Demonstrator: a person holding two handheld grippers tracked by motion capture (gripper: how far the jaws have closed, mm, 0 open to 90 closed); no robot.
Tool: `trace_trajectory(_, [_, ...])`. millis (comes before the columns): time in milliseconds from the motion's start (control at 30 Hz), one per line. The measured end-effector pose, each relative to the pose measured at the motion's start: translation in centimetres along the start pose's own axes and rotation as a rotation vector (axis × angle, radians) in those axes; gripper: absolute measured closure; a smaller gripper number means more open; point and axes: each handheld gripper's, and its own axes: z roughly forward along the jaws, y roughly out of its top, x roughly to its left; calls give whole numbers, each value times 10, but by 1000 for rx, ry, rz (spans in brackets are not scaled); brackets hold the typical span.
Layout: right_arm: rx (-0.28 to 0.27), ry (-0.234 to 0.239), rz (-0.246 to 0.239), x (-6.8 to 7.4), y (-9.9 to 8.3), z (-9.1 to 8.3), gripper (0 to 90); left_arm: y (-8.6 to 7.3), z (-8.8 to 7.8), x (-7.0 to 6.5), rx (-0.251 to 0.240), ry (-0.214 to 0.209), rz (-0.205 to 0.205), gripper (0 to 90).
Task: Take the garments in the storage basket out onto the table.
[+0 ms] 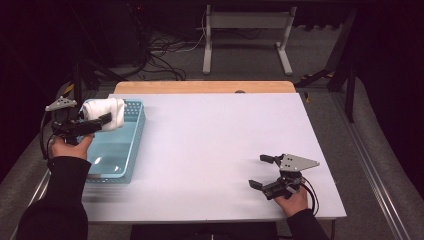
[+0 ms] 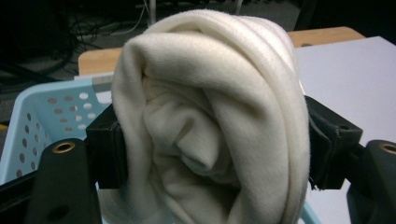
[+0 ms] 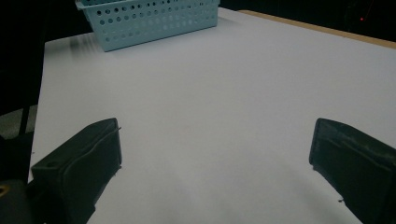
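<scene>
Tool state, right (image 1: 263,172): jaws spread wide and empty, resting low on the bench (image 1: 215,150) near its front right corner, with bare surface ahead and to the left. Left tool (image 1: 102,119): jaws clamped on a rolled white cloth (image 1: 105,114), pads pressing both sides. The cloth hangs above the far end of the blue basket (image 1: 131,150), which sits at the left bench edge.

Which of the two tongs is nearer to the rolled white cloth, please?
Left. The left tongs clamp the rolled white cloth over the blue basket; the right tongs sit open, far across the table.
</scene>
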Motion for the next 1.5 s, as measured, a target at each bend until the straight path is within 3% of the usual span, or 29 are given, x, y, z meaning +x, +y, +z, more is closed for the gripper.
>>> trace_trajectory(233, [-1,2,-1,0,0,0,32,5,-6,-14,-67,-17,13,246])
trace_trajectory(500, [1,1,-2,0,0,0,32,9,-10,-24,-103,-64,-1,240])
trace_trajectory(900, [0,3,-5,0,0,0,33,17,-13,-49,-152,-126,34,228])
trace_trajectory(1500, [-1,5,-9,1,0,0,33,29,2,-93,-152,-235,102,221])
